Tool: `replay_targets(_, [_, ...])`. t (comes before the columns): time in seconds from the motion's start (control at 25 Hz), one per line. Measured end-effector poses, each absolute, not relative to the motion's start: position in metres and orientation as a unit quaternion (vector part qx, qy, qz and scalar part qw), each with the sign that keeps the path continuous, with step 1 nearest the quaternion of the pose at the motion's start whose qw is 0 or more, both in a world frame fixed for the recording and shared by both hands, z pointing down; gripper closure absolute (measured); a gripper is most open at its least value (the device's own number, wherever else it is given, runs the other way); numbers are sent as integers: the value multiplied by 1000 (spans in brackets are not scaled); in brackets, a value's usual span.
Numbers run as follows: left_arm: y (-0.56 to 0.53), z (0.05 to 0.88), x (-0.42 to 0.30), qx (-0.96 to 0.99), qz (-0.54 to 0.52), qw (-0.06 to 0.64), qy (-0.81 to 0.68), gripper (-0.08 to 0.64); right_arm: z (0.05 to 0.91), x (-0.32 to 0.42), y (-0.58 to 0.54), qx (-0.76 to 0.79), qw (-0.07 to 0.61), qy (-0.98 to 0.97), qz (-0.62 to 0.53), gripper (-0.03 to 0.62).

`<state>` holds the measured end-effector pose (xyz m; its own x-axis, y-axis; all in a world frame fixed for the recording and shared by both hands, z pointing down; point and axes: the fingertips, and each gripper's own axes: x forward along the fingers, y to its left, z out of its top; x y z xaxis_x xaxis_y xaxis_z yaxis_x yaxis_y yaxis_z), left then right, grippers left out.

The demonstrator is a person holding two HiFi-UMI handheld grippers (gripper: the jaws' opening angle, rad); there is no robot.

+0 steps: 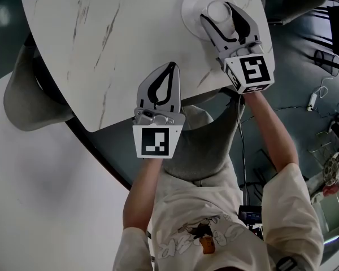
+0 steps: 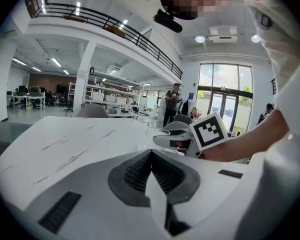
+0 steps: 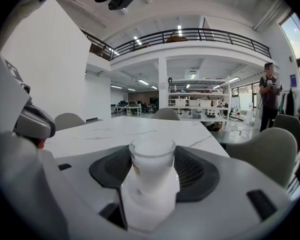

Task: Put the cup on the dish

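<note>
A white cup (image 1: 217, 10) stands upright between the jaws of my right gripper (image 1: 217, 12), over the white round dish (image 1: 191, 9) near the table's far right corner. Whether the cup's base touches the dish cannot be told. In the right gripper view the cup (image 3: 151, 159) fills the gap between the dark pads (image 3: 198, 173), so my right gripper (image 3: 152, 156) is shut on it. My left gripper (image 1: 170, 68) rests nearer on the white marble table (image 1: 101, 44), shut and empty. In the left gripper view its jaws (image 2: 151, 156) meet with nothing between them.
The table's near edge runs just under both grippers. A grey chair (image 1: 28, 103) sits at the table's left and another (image 1: 206, 148) below the near edge. Cables and a wire rack (image 1: 327, 61) lie on the floor at right. A person (image 3: 269, 96) stands far off.
</note>
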<state>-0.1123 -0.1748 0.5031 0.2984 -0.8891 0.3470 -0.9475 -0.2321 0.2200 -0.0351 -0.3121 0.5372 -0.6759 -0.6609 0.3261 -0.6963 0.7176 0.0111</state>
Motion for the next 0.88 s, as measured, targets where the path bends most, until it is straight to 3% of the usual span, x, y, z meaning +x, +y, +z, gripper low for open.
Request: replay_targets(0.88, [-164, 481, -124, 777, 69, 184, -598, 558, 534, -28, -304, 383, 167, -904, 85, 327])
